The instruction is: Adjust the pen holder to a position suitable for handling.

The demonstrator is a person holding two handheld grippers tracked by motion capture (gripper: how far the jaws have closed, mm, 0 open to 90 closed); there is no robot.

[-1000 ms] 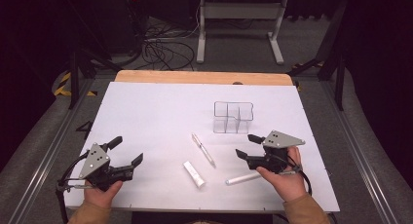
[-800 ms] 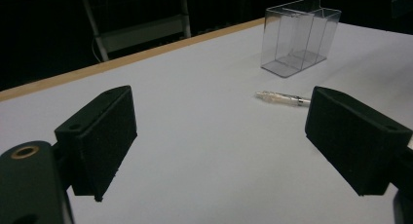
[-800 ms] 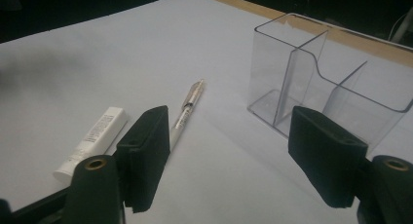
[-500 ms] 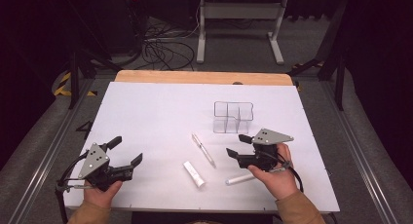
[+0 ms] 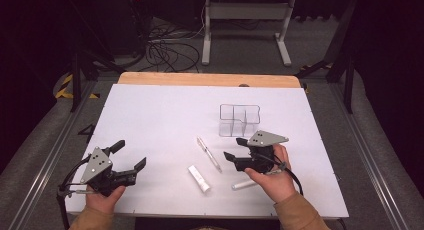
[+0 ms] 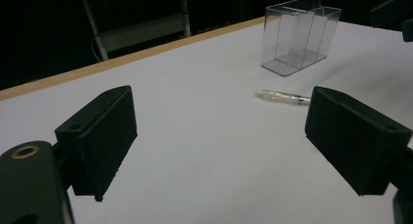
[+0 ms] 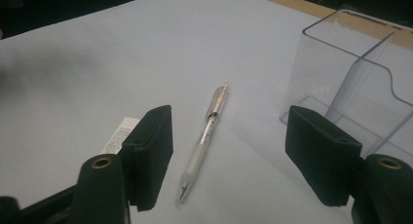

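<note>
the clear pen (image 5: 208, 153) lies flat on the white desk (image 5: 150, 115), just beside the clear plastic organizer (image 5: 239, 120) on the side nearer the person. the right tongs (image 5: 235, 149) hover between the organizer and a white marker (image 5: 245, 184), jaws wide apart and slightly narrowed just now, the pen (image 7: 204, 136) lying ahead of them untouched, nothing gripped. a small white tube (image 5: 198, 178) lies beyond the pen from the organizer. the left tongs (image 5: 129, 154), well apart from the organizer, stand open and empty.

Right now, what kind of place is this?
Probably a lab or test workshop: a white table lit in a dark room, loose cables on the floor, a metal stand behind.
</note>
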